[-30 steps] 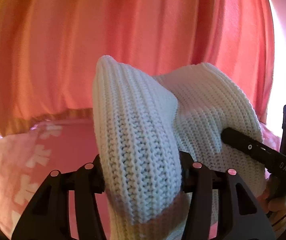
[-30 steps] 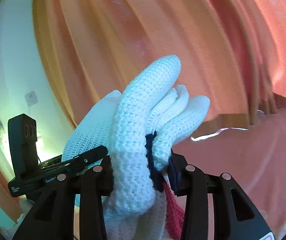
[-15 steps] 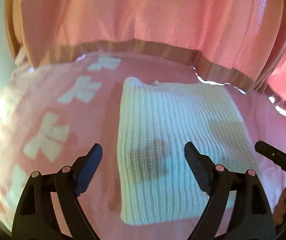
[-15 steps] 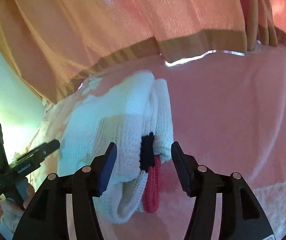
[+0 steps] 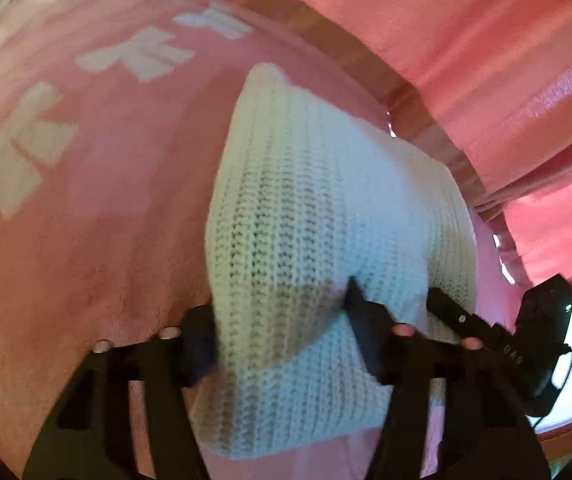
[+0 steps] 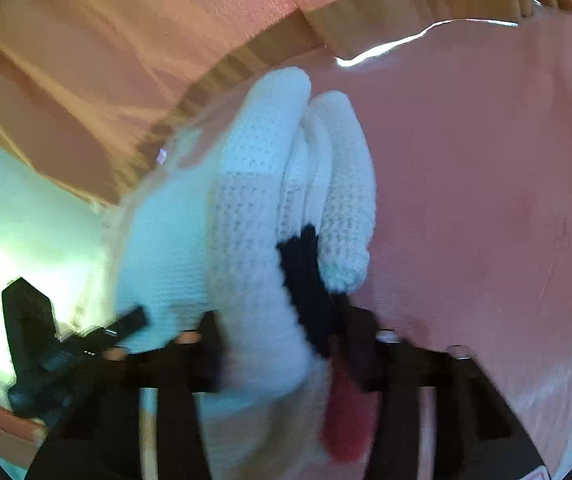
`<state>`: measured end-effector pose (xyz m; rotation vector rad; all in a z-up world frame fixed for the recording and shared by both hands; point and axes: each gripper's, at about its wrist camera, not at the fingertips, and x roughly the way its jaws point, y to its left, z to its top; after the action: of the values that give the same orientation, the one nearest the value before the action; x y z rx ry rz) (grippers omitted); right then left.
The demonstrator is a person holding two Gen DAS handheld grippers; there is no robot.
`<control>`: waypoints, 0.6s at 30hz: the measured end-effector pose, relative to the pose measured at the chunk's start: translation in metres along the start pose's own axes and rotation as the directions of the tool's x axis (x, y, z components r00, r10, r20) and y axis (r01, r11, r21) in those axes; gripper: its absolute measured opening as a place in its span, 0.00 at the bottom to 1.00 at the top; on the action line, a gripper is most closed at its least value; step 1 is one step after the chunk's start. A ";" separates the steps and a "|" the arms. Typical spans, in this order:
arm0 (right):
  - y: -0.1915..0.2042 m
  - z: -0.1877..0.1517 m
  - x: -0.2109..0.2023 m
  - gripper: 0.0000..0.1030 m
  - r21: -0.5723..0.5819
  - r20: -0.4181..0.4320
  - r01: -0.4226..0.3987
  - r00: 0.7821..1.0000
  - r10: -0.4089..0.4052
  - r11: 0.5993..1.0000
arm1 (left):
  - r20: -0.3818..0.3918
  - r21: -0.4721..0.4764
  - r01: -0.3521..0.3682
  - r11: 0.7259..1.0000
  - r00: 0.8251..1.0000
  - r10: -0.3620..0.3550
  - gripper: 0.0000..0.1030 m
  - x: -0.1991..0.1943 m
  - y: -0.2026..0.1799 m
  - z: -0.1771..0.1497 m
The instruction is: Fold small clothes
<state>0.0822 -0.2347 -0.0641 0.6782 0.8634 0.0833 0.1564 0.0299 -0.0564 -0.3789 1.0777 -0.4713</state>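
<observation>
A folded white knit sweater with black and red trim lies over the pink blanket. My left gripper is shut on its near left edge, with the knit bunched between the fingers. My right gripper is shut on the sweater's right edge, pinching several stacked layers and the dark trim. The right gripper shows at the right of the left wrist view, and the left gripper at the left of the right wrist view.
The pink blanket with white flower shapes covers the surface. Pink and orange curtains hang close behind its far edge. A bright wall lies to the left in the right wrist view.
A second ago both grippers held the sweater up. Half a second ago both were open with it lying flat. Now both are shut on its near edge again.
</observation>
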 end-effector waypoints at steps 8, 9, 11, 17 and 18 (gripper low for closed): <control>0.016 -0.021 -0.036 0.31 -0.158 -0.015 0.109 0.994 -0.113 0.981 | -0.048 0.122 -0.062 0.991 0.997 0.068 0.46 -0.008 -0.023 -0.009; 0.005 -0.024 -0.025 0.36 -0.135 -0.060 0.151 0.985 -0.161 0.979 | -0.064 0.126 -0.104 0.987 0.992 0.112 0.50 0.001 -0.020 -0.015; -0.011 -0.025 -0.023 0.42 -0.066 -0.078 0.135 0.987 -0.140 0.989 | -0.040 0.114 -0.121 0.986 0.991 0.126 0.53 -0.005 -0.019 -0.019; 0.026 -0.013 -0.071 0.72 -0.223 0.134 0.224 0.971 -0.198 0.949 | 0.179 0.183 -0.269 0.946 0.955 0.237 0.67 -0.058 -0.034 -0.022; 0.031 -0.009 -0.066 0.72 -0.240 0.137 0.229 0.970 -0.200 0.943 | 0.181 0.184 -0.272 0.944 0.954 0.240 0.67 -0.057 -0.035 -0.020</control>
<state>0.0383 -0.2278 -0.0061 0.3418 0.7979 -0.0399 0.1095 0.0303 -0.0043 -0.0860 0.8995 -0.3109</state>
